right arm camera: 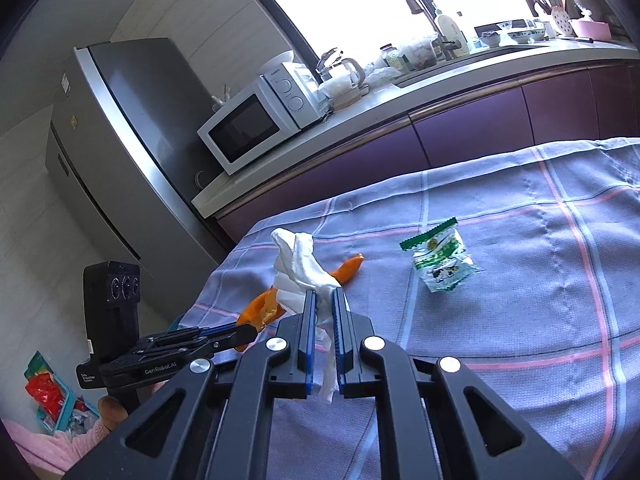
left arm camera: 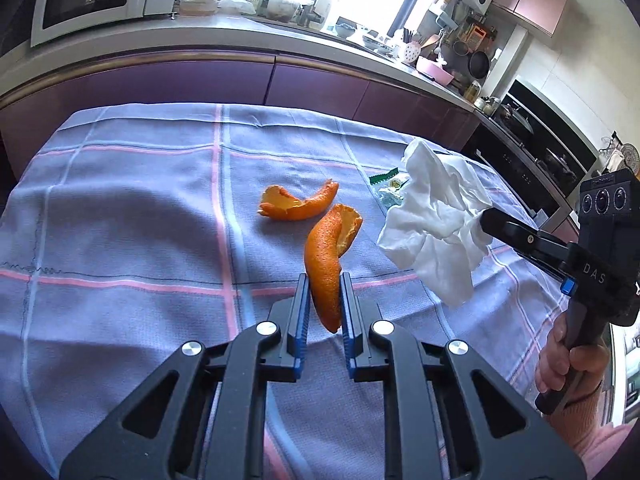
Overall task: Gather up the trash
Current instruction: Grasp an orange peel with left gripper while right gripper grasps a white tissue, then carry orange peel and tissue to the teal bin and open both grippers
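Tissue [left arm camera: 436, 220] in right hand-held gripper [left arm camera: 482, 216] half hides wrapper [left arm camera: 390, 188]; left hand-held gripper [left arm camera: 325, 280] pinches orange peel [left arm camera: 326, 256].

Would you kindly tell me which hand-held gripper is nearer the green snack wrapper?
Right. The right hand-held gripper, holding the tissue, hovers beside the wrapper; the left hand-held gripper, gripping orange peel, is farther.

text: "DAS" on right gripper [left arm camera: 486, 220] body | "GenRobot.AI" on left gripper [right arm camera: 250, 330] body
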{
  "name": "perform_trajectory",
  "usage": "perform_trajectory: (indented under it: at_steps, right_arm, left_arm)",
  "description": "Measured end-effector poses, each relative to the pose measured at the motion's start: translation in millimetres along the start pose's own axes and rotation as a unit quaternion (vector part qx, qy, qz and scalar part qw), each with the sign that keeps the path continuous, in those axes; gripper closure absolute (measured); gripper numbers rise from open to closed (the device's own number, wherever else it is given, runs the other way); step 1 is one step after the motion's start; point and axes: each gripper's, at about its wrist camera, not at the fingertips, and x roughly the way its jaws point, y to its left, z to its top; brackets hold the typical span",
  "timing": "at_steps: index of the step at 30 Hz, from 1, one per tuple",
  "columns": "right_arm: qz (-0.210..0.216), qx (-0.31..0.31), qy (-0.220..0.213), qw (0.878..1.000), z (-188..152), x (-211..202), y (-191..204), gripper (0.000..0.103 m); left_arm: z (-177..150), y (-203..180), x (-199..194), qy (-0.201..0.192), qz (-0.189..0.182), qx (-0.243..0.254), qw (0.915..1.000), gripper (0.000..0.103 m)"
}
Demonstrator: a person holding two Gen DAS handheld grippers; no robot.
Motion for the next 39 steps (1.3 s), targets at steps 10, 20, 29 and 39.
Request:
perform_trajectory:
  at_steps: [10, 20, 29, 39]
  right_arm:
    - [0.044, -0.019, 0.024, 0.999, -4.1, 28.0, 38.4, 0.096]
    - [0.089, -0.045, 0.052, 0.994, -7.2, 60.9, 83.9, 0.096]
    - [0.124, -0.073, 0.075, 0.987, -6.6, 88.3, 124.8, 0.096]
    - [0.162, -0.104, 0.101, 0.976, -6.1, 119.4, 171.4, 0.096]
  left_arm:
    - [-19.1, 42.5, -56.3, -0.033, 0.030, -0.031, 0.9985, 0.088]
    - [-40.9, 88.3, -107.3, -0.068, 0.066, -0.075, 0.9926, 0.088]
    - [-58.6, 118.1, -146.8, -0.093, 0.098, -0.099, 0.9859, 0.088]
    - [-76.9, 147.0, -182.9, -0.108, 0.134, -0.127, 0.9769, 0.088]
